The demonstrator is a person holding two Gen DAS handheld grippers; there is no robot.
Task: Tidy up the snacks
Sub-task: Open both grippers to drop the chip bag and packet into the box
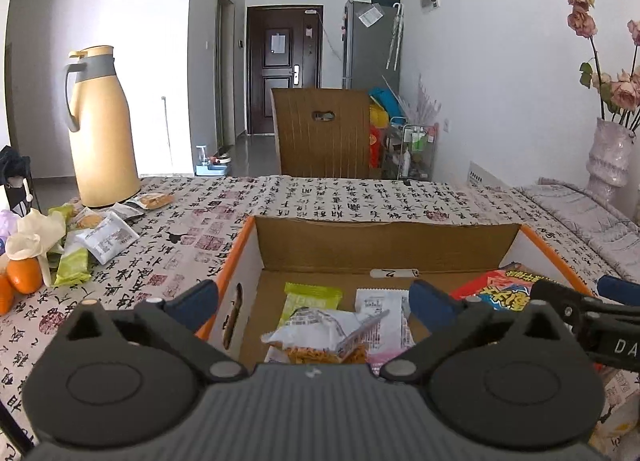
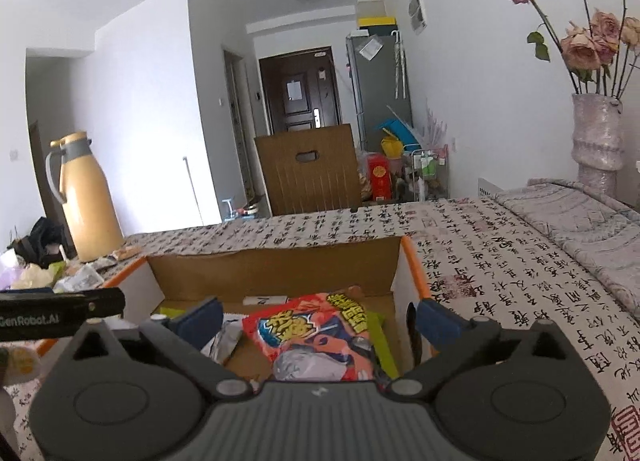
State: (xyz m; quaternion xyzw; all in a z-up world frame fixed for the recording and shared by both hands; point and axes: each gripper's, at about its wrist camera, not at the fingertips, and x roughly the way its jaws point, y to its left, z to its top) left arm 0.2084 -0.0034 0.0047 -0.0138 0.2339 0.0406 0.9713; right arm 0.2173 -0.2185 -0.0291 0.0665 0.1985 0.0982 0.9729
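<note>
Two grippers hang over the open cardboard box [image 1: 384, 249], both with jaws spread wide and nothing between the pads. Left gripper [image 1: 314, 301]: released, poised above a white-and-clear packet of orange snack [image 1: 324, 335] lying loose on top of the pile, with a green packet [image 1: 310, 297] and a white wrapper [image 1: 380, 309] flat on the box floor beyond it. Right gripper [image 2: 316, 321]: likewise released, over a large red snack bag [image 2: 316, 335] that leans across green packaging at the box's right side. Judged from this, both packets look freshly dropped; the wide jaws fit a let-go, not an approach.

Box sits on the calligraphy-print surface [image 1: 320, 197], orange-edged flaps up, acting as the collection bin.

Further out, left side: a scatter of unsorted packets [image 1: 106, 235] and a mandarin [image 1: 24, 275] near the foot of a tan thermos jug [image 1: 102, 129]. These probably remain to be gathered. Vase of dried roses [image 2: 598, 137] stands well apart at right.
</note>
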